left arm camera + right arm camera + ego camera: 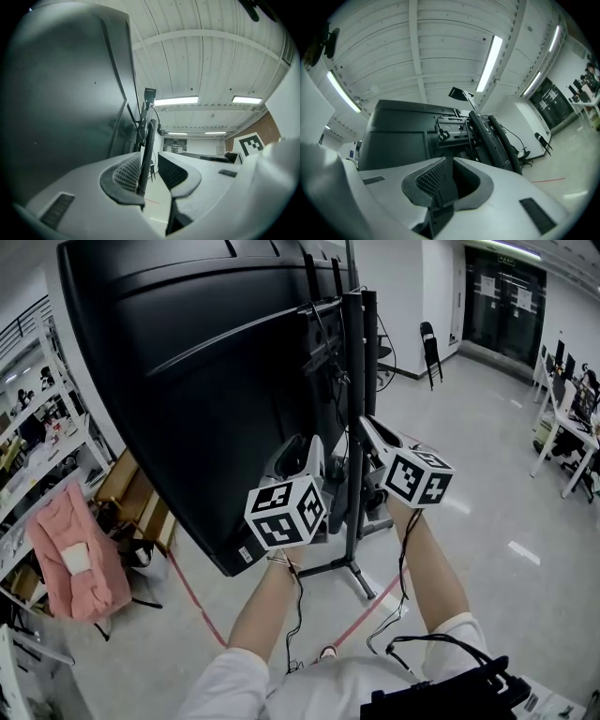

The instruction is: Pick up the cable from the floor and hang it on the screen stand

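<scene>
The big black screen (pixel 187 381) leans on its stand, whose dark pole (pixel 353 427) rises just ahead of both grippers. Thin black cables (pixel 336 395) hang at the mount behind the screen; I cannot tell which is the task's cable. My left gripper (pixel 317 446) is raised at the pole's left. In the left gripper view it (pixel 151 164) is open, and the pole (pixel 146 154) shows through the gap near the left pad. My right gripper (pixel 368 425) is at the pole's right. Its jaws (pixel 447 171) look closed together with nothing visible between them.
The stand's base (pixel 349 568) spreads on the pale floor, crossed by a red tape line (pixel 197 601). A pink garment (pixel 70 559) and shelves stand at the left. A folding chair (pixel 429 343) and desks (pixel 562 427) are far off at the right.
</scene>
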Demonstrator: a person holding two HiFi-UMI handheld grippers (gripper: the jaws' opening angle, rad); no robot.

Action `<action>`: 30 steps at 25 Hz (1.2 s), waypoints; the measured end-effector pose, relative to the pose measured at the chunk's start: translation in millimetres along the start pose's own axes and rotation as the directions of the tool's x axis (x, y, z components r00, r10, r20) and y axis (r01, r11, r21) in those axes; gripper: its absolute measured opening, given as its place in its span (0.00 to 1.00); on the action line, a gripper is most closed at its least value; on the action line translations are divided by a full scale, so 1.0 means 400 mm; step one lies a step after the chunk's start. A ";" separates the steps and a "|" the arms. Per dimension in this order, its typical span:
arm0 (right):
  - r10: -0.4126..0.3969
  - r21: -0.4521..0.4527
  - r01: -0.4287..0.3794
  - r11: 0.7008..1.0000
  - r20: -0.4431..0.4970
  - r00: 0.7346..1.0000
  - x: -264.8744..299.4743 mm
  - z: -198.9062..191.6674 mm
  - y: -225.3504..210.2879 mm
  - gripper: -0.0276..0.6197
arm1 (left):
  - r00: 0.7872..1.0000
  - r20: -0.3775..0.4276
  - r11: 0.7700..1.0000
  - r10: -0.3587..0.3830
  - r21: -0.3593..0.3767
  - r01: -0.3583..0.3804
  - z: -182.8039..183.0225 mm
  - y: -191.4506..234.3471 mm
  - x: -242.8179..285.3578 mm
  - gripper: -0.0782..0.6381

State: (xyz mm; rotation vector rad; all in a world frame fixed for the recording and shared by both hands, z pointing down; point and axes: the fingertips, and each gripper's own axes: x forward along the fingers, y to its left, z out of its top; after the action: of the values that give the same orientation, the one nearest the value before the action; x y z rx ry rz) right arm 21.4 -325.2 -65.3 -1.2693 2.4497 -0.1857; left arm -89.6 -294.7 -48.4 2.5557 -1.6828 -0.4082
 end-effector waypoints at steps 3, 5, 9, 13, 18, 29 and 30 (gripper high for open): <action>-0.045 -0.022 0.043 0.999 -0.075 0.996 -0.044 -0.064 0.007 0.10 | 1.000 -0.024 1.000 0.015 -0.001 -0.015 -0.031 -0.005 -0.044 0.23; -0.065 -0.037 0.061 0.997 -0.113 0.991 -0.074 -0.105 0.015 0.09 | 0.999 -0.042 1.000 0.027 0.001 -0.027 -0.056 -0.007 -0.071 0.20; -0.089 -0.055 0.081 0.995 -0.165 0.982 -0.141 -0.179 0.035 0.08 | 0.995 -0.079 0.998 0.060 0.013 -0.059 -0.110 -0.006 -0.125 0.13; -0.121 -0.064 0.110 0.992 -0.200 0.972 -0.198 -0.243 0.047 0.08 | 0.990 -0.107 0.996 0.091 0.020 -0.089 -0.166 -0.001 -0.184 0.12; -0.165 -0.104 0.145 0.984 -0.223 0.961 -0.224 -0.298 0.054 0.07 | 0.987 -0.102 0.992 0.121 0.044 -0.117 -0.198 0.000 -0.237 0.12; -0.185 -0.148 0.154 0.977 -0.227 0.956 -0.190 -0.361 0.128 0.07 | 0.989 -0.127 0.996 0.076 0.059 -0.069 -0.213 0.046 -0.237 0.12; -0.197 -0.159 0.163 0.974 -0.227 0.954 -0.190 -0.358 0.125 0.07 | 0.989 -0.133 0.996 0.072 0.058 -0.065 -0.216 0.045 -0.233 0.12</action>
State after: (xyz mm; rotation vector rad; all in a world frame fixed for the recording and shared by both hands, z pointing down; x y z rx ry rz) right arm -32.0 -242.3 72.7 -1.6193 2.5845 -0.2342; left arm -118.7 -225.7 55.8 2.4904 -1.7496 -0.1836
